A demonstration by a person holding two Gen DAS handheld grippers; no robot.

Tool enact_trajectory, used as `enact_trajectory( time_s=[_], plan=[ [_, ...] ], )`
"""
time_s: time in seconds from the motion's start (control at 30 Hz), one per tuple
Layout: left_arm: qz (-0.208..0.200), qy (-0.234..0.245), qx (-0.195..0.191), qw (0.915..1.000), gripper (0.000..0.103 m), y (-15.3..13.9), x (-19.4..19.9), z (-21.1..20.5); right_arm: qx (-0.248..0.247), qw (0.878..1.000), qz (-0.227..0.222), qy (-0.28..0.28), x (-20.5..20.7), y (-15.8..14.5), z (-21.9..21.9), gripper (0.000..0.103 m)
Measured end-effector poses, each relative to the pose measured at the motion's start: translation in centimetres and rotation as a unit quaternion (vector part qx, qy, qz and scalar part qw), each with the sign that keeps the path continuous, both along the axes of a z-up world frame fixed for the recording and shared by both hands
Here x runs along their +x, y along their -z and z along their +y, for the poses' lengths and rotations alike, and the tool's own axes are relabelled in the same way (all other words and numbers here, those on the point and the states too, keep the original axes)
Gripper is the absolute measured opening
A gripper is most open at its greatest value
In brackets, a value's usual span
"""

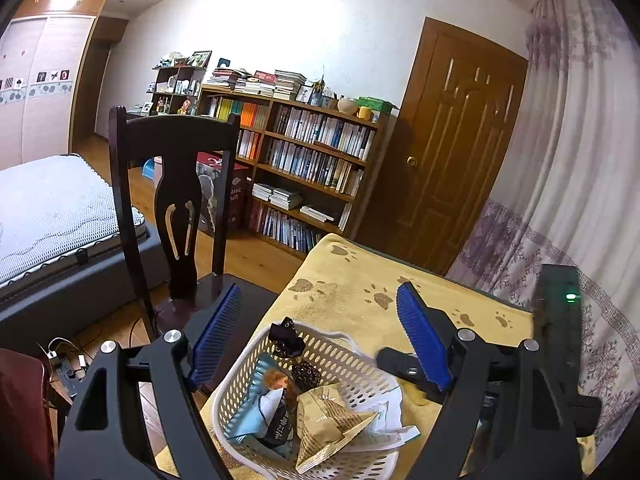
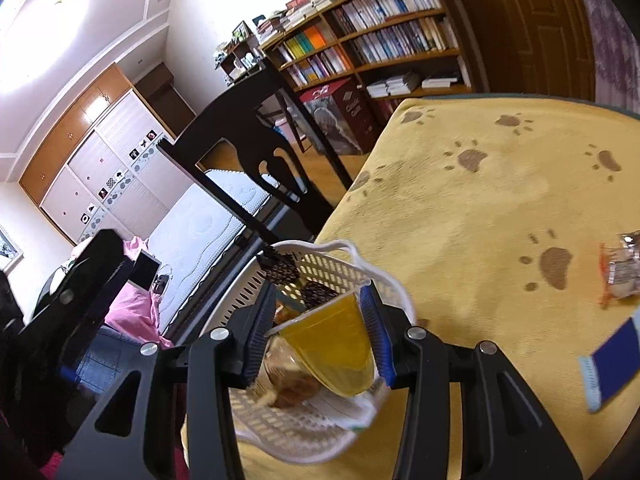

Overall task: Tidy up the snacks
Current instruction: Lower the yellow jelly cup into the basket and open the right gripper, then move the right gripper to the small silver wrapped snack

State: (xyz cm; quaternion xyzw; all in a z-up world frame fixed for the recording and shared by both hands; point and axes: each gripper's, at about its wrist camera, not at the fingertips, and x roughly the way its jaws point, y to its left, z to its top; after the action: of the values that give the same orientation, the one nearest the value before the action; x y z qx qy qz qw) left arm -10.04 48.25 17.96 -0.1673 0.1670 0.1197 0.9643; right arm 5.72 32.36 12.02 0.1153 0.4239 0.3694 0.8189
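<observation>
Right now we hold the right gripper clenched on a yellow jelly cup, its blue pads pressing the cup's two sides. The cup hangs tilted over the near part of the white perforated basket, with its sealed rim toward the far left and its base toward us. Whether the cup touches the snacks below it, we cannot tell.

Our left gripper stands wide apart and holds nothing; its two blue pads hover above the basket, one on each side of it, touching neither wall as far as we can see. Inside the basket lie several packets: a dark wrapped sweet at the far end, a light blue packet on the left, a black-labelled one in the middle, and a tan triangular packet near us, resting on a white wrapper.

The basket sits at the near left corner of the counter, which is covered by a yellow cloth with brown paw prints. On the right of the counter, well apart from the basket, lie a clear packet with orange edges and a blue flat packet. A dark wooden chair stands just beyond the counter's left edge.
</observation>
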Motion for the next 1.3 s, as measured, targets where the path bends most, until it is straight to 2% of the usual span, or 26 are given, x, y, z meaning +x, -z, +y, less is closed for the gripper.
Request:
enact_trajectory(
  time_s=[0.1,0.13,0.2,0.97,1.03,1.1,1.3],
  plan=[
    [-0.004,-0.001,-0.006,1.0,0.081,-0.1,-0.1,0.3,-0.003,1.0,-0.003,0.002,0.3,0.2,1.2,0.046],
    [-0.005,-0.001,-0.008,1.0,0.081,-0.1,-0.2,0.4,-0.001,1.0,-0.002,0.007,0.3,0.2,1.4,0.052],
    [-0.006,-0.002,-0.01,0.9999,0.081,-0.1,-0.3,0.6,0.005,1.0,0.001,0.013,0.5,0.2,1.5,0.057],
    [-0.006,0.015,-0.004,0.9999,0.082,0.0,0.1,-0.2,-0.029,0.999,-0.025,0.026,-1.9,1.4,-0.6,0.057],
    [-0.006,0.017,-0.003,0.9998,0.083,0.0,0.1,-0.3,-0.029,0.999,-0.025,0.031,-1.9,1.6,-0.9,0.057],
    [-0.009,0.019,-0.001,0.9998,0.089,-0.1,0.1,-0.5,-0.03,0.999,-0.024,0.035,-1.9,1.7,-1.3,0.057],
    [-0.008,0.024,0.0,0.9997,0.09,-0.1,0.3,-0.9,-0.038,0.998,-0.025,0.046,-2.1,2.3,-2.6,0.057]
  ],
)
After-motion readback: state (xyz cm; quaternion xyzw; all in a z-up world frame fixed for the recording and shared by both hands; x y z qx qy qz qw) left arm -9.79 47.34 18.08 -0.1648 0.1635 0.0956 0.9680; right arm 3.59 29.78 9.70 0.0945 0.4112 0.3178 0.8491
